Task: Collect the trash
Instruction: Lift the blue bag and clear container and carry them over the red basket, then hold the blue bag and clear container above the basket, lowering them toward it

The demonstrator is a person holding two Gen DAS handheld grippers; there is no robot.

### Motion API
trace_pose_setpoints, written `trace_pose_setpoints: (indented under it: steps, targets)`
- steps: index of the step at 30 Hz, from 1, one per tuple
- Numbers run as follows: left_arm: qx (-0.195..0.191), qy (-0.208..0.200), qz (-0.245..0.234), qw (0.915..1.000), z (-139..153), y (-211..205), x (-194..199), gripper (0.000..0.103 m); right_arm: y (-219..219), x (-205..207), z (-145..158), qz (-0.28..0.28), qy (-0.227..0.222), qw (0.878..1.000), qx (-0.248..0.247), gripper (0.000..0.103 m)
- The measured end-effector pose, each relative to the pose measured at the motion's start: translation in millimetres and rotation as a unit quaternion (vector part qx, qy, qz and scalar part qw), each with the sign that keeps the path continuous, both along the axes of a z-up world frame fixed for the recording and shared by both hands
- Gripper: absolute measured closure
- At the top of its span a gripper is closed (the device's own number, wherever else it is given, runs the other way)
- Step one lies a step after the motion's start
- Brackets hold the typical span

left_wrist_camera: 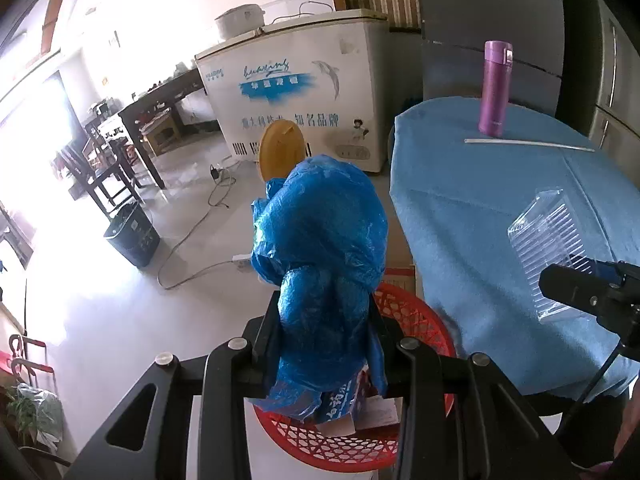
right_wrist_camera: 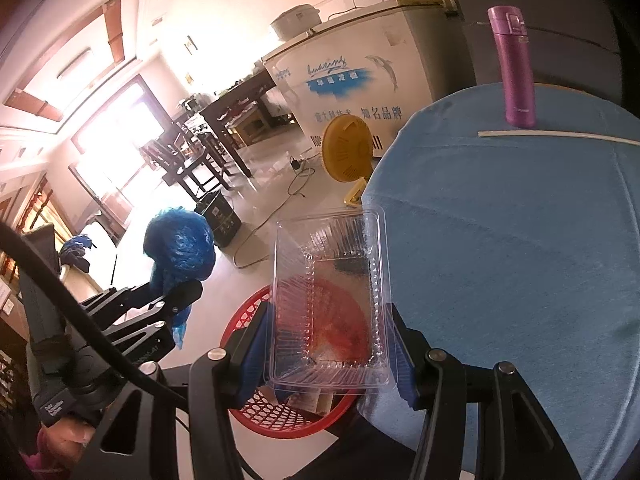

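Over the red basket [left_wrist_camera: 420, 316], both grippers' fingers are pinching trash, left [left_wrist_camera: 326, 320] a blue bag [left_wrist_camera: 320, 232], right [right_wrist_camera: 330, 344] a clear tray [right_wrist_camera: 332, 300], so next they just need to spread and drop both in.

A round table [left_wrist_camera: 500, 208] under a blue cloth [right_wrist_camera: 520, 240] carries a purple flask [left_wrist_camera: 495, 88] upright at its far side with a white straw [left_wrist_camera: 528, 144] lying just before it, while a red basket [left_wrist_camera: 420, 320] sits on the floor [left_wrist_camera: 120, 320] at the table's near left.

Table edge [right_wrist_camera: 400, 200] beside red basket [right_wrist_camera: 248, 312]
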State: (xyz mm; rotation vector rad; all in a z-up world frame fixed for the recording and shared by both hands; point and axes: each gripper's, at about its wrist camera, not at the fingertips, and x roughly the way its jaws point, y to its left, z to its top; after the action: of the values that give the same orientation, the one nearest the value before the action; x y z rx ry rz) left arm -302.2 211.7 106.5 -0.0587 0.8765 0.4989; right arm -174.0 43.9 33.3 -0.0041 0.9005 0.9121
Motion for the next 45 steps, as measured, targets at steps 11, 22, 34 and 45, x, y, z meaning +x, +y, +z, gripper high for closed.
trace_pose_setpoints:
  steps: [11, 22, 34, 45]
  targets:
    - [-0.003, 0.01, 0.009, 0.9999, -7.0, 6.3, 0.7, 0.065, 9.3, 6.2, -5.1, 0.011, 0.004, 1.0, -0.008, 0.046]
    - [-0.008, 0.023, 0.018, 0.9996, -18.6, 9.4, 2.7, 0.065, 18.4, 8.9, -12.3, 0.023, 0.007, 1.0, -0.017, 0.046]
    - [-0.014, 0.033, 0.02, 0.9992, -28.3, 10.5, -5.0, 0.064, 23.1, 11.0, -17.8, 0.029, 0.013, 0.999, -0.022, 0.046]
    - [-0.016, 0.041, 0.022, 0.9988, -33.5, 14.6, -7.8, 0.064, 28.1, 10.7, -21.3, 0.032, 0.018, 0.999, -0.027, 0.046]
